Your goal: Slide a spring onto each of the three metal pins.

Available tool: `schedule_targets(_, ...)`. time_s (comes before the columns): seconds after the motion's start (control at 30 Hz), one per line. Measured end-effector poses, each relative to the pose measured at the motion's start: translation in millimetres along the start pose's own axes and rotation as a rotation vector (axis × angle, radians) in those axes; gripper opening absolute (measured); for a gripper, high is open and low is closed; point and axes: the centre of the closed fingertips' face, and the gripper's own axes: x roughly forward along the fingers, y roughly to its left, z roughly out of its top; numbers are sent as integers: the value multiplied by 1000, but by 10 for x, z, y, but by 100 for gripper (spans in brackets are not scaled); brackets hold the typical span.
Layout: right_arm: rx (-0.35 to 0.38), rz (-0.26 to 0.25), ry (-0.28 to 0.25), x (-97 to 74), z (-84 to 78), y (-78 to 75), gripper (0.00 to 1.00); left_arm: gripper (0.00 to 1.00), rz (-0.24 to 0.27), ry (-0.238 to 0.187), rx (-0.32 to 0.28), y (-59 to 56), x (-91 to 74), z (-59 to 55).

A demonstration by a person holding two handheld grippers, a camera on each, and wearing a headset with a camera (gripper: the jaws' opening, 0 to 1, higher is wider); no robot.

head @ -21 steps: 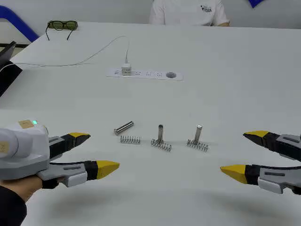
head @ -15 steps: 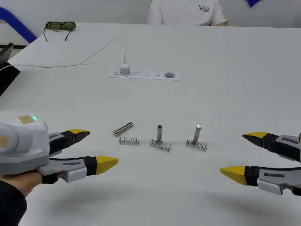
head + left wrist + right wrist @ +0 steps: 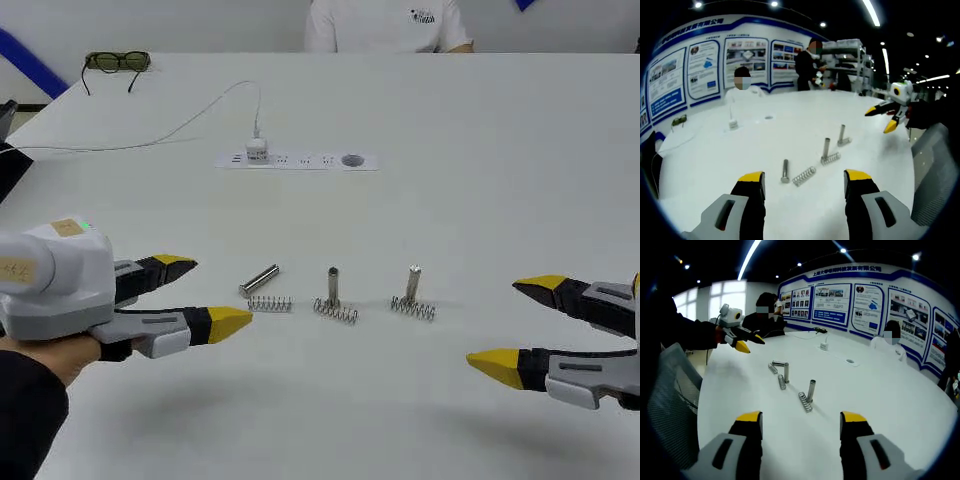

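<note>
Three metal pins sit mid-table: the left pin (image 3: 260, 281) lies on its side, while the middle pin (image 3: 332, 285) and right pin (image 3: 413, 283) stand upright. A loose spring lies in front of each: left spring (image 3: 270, 303), middle spring (image 3: 335, 312), right spring (image 3: 413, 310). My left gripper (image 3: 215, 292) hovers open just left of the lying pin, holding nothing. My right gripper (image 3: 493, 322) hovers open to the right of the row, also holding nothing. In the left gripper view the lying pin (image 3: 785, 170) and its spring (image 3: 804, 175) are nearest the jaws.
A white power strip (image 3: 296, 160) with a plug and a cable lies behind the pins. Dark glasses (image 3: 117, 62) rest at the far left corner. A person in a white shirt (image 3: 385, 25) sits at the far side of the table.
The head camera has shifted a little. My left gripper has edged forward, closer to the lying pin. The right gripper, pins and springs have stayed put.
</note>
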Motion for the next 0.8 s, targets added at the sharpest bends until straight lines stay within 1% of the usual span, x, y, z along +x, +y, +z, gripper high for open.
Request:
schedule_targets(0.27, -1, 2, -2, -1, -7, 5, 64, 55, 16, 24, 44, 81, 58, 88)
schedule_targets(0.47, 3, 2, -4, -8, -18, 2, 63, 51, 15, 65, 78, 152, 156, 133)
schedule_targets(0.6, 4, 2, -5, -13, -19, 2, 63, 48, 16, 92, 87, 191, 230, 136)
schedule_targets(0.8, 7, -1, -2, -18, -37, -10, 63, 43, -4, 144, 123, 215, 381, 123)
